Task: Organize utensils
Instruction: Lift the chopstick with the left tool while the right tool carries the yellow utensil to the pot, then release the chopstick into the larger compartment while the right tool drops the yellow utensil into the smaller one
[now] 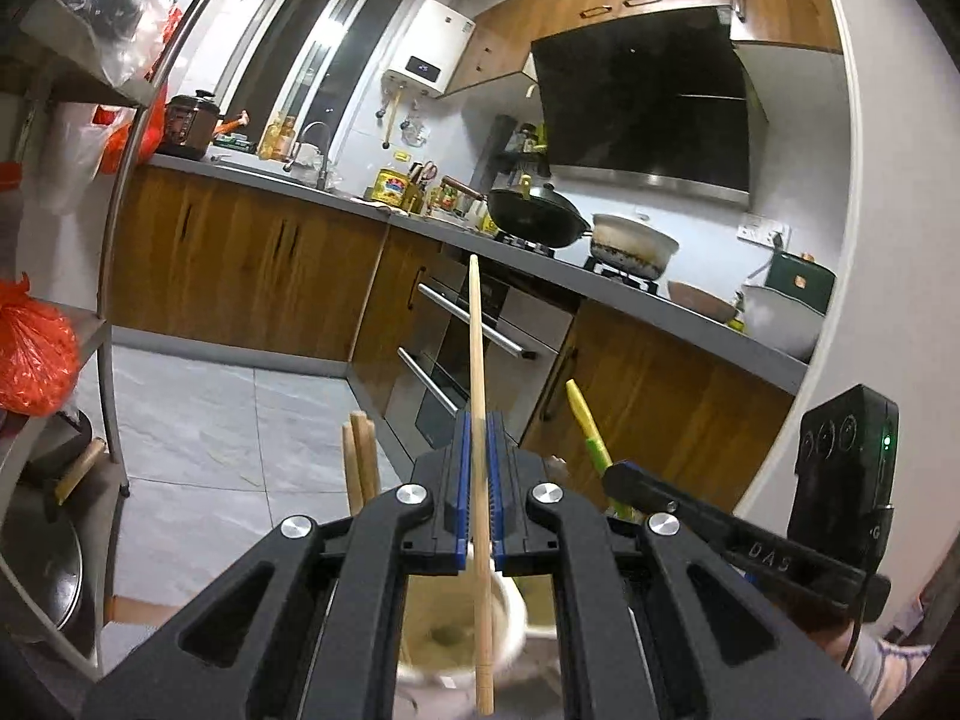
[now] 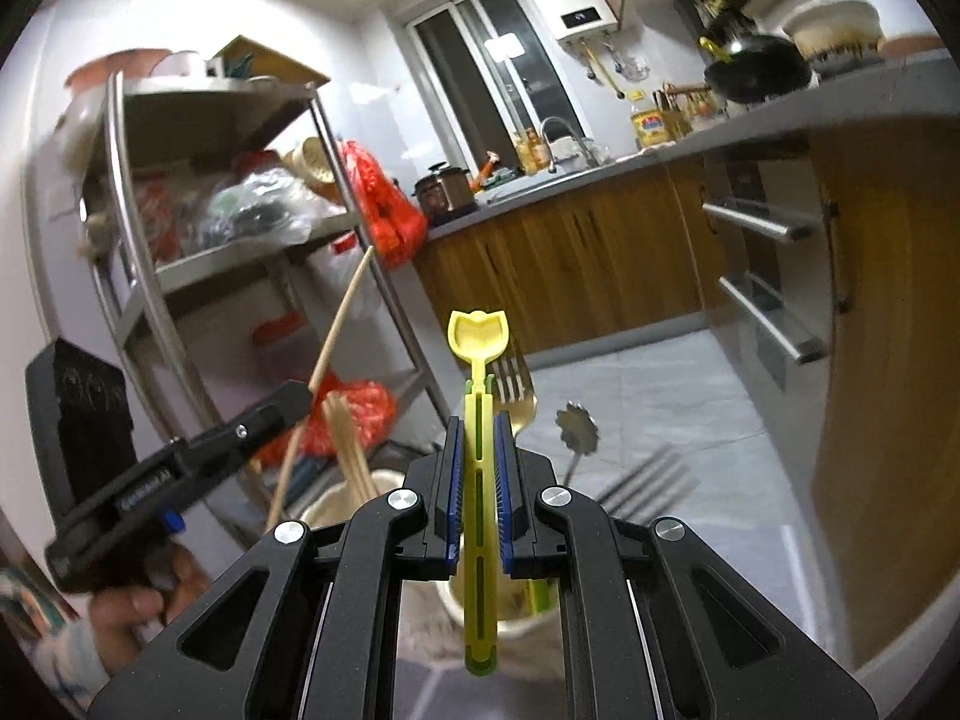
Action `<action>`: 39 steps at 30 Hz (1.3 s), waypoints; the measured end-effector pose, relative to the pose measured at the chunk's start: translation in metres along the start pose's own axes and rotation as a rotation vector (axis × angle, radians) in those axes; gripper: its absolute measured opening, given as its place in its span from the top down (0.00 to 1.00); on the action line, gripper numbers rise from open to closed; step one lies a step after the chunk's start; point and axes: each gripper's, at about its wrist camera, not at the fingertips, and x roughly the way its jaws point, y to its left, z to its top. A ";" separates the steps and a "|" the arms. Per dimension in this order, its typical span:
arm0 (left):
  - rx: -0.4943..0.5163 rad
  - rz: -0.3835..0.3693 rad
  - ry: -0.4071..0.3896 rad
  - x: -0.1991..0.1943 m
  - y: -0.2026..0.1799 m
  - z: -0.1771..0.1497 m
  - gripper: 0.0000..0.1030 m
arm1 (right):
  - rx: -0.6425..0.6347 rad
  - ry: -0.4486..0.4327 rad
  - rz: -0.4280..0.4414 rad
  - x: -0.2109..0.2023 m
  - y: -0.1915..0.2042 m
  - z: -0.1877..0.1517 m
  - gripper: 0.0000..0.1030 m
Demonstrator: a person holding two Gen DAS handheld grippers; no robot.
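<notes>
Left claw clenched a chopstick lengthwise, right claw a yellow utensil, both above the cream holder.

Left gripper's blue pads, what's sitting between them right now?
A single wooden chopstick, clamped between the left gripper's blue pads; the left wrist view shows it.

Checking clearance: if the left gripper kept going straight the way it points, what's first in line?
Nothing near: the left gripper, shut on a wooden chopstick, faces open floor, then probably the oven front under the counter; depth unclear.
</notes>
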 end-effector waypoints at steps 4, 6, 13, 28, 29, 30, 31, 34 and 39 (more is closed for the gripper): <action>0.009 0.020 -0.023 0.012 -0.001 0.000 0.95 | -0.010 -0.017 0.004 0.018 0.002 -0.001 0.90; 0.021 0.029 -0.030 0.018 -0.001 -0.002 0.95 | -0.034 -0.035 0.002 0.025 0.006 -0.004 0.90; 0.071 0.028 -0.027 0.023 -0.007 -0.014 0.95 | -0.151 -0.081 -0.034 0.041 0.017 -0.022 0.90; 0.129 0.014 0.082 0.009 -0.006 -0.044 0.95 | -0.223 0.062 -0.058 0.035 0.013 -0.048 0.90; 0.140 0.020 0.092 0.009 -0.008 -0.046 0.95 | -0.219 0.074 -0.058 0.034 0.013 -0.049 0.90; 0.149 0.024 0.095 0.009 -0.009 -0.047 0.95 | -0.217 0.079 -0.058 0.034 0.013 -0.050 0.90; 0.153 0.025 0.098 0.009 -0.010 -0.049 0.95 | -0.216 0.086 -0.060 0.033 0.013 -0.050 0.90; 0.156 0.031 0.116 0.010 -0.011 -0.049 0.95 | -0.207 0.090 -0.061 0.030 0.013 -0.050 0.81; 0.169 0.040 0.112 0.002 -0.014 -0.044 0.94 | -0.200 0.082 -0.074 0.012 0.012 -0.049 0.79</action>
